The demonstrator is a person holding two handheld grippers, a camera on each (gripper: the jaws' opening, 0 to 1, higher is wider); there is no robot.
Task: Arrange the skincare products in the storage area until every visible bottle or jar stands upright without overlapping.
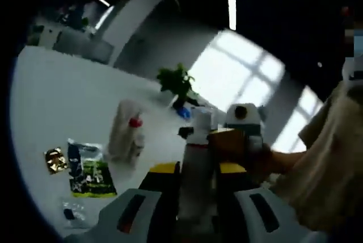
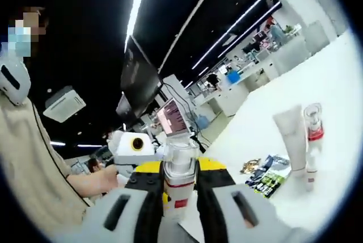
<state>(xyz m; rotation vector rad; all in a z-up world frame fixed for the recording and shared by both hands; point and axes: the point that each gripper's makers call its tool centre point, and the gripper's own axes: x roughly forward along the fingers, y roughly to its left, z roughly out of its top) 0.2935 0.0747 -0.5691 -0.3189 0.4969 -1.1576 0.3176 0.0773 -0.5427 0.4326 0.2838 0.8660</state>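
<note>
A pump bottle (image 1: 197, 141) with a clear cap and a thin red band stands between the yellow-tipped jaws of my left gripper (image 1: 198, 168), which close against its sides. In the right gripper view the same kind of bottle (image 2: 180, 155) sits between the jaws of my right gripper (image 2: 181, 166), also pressed on it. The right gripper (image 1: 229, 141) shows just behind the bottle, a hand (image 1: 278, 160) holding it. The left gripper (image 2: 135, 145) shows left of the bottle. On the white table (image 1: 68, 101) a white tube (image 1: 122, 126) and a red-collared bottle (image 1: 136, 135) stand together; the tube (image 2: 290, 135) and that bottle (image 2: 313, 132) stand upright.
Flat sachets lie on the table: a gold one (image 1: 55, 160), a green and black one (image 1: 91, 172), a small clear one (image 1: 71, 214); the sachets (image 2: 266, 175) lie beside the tube. A potted plant (image 1: 178, 81) stands farther back. A person's beige sleeve (image 1: 323, 163) is close by.
</note>
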